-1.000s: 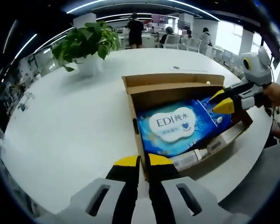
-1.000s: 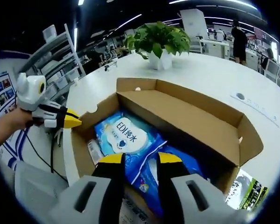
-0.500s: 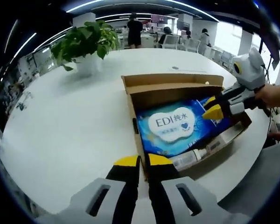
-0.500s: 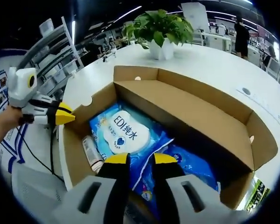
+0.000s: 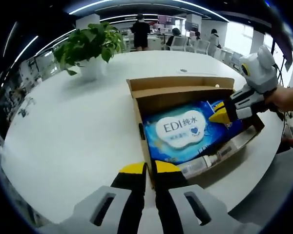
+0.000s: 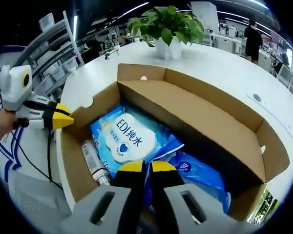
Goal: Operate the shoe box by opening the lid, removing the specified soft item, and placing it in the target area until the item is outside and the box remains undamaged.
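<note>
Wipes pack point(image 6: 128, 141) lies in box point(image 6: 219, 122), right gripper point(image 6: 145, 166) pinching its edge.

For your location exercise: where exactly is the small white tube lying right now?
The white tube lies inside the open shoe box, along its side wall beside the blue wipes pack, near the left tool in the right gripper view.

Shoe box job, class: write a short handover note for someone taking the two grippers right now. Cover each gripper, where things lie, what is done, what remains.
Left gripper: shut on the near wall of the shoe box.
Right gripper: shut on the edge of the blue wipes pack.
The box stands on the white table and the pack lies inside beside a small bottle.
Done: lid open.
Left: lift the pack out and set it on the table without tearing the cardboard.
</note>
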`<state>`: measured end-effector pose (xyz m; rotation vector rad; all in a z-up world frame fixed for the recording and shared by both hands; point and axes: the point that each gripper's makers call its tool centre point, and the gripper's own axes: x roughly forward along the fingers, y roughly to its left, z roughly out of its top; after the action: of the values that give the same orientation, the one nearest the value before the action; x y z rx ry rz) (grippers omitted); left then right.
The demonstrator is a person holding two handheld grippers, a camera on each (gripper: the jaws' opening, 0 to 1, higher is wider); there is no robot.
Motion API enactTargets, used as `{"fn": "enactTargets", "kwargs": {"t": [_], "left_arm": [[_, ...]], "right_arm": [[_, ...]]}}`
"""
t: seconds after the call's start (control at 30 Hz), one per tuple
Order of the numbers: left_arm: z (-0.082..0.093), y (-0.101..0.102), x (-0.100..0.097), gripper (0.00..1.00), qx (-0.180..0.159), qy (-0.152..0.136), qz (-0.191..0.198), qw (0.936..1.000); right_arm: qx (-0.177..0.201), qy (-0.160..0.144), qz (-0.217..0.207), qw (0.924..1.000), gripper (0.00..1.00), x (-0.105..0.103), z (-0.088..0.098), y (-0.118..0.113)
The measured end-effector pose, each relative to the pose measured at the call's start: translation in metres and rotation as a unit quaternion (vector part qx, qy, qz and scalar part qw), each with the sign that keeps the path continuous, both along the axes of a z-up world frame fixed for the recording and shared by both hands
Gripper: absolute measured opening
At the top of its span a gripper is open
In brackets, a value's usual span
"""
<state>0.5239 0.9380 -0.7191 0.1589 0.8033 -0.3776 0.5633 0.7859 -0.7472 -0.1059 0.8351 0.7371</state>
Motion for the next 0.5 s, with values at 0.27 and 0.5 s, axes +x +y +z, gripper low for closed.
{"fn": "enactTargets", "kwargs": {"t": [0.27,0.5], "left_arm": [[0.001,0.0,-0.001,0.03,0.001,0.001,0.001,1.0],[0.001,0.0,-0.001,0.03,0.003,0.001,0.002,1.0]], "right_arm": [[0.009,-0.005,-0.004,0.9999,0.0,-0.001,0.011,0.0],[0.001,-0.014,-0.002,0.9999,0.0,-0.003,0.016,-0.009]]}}
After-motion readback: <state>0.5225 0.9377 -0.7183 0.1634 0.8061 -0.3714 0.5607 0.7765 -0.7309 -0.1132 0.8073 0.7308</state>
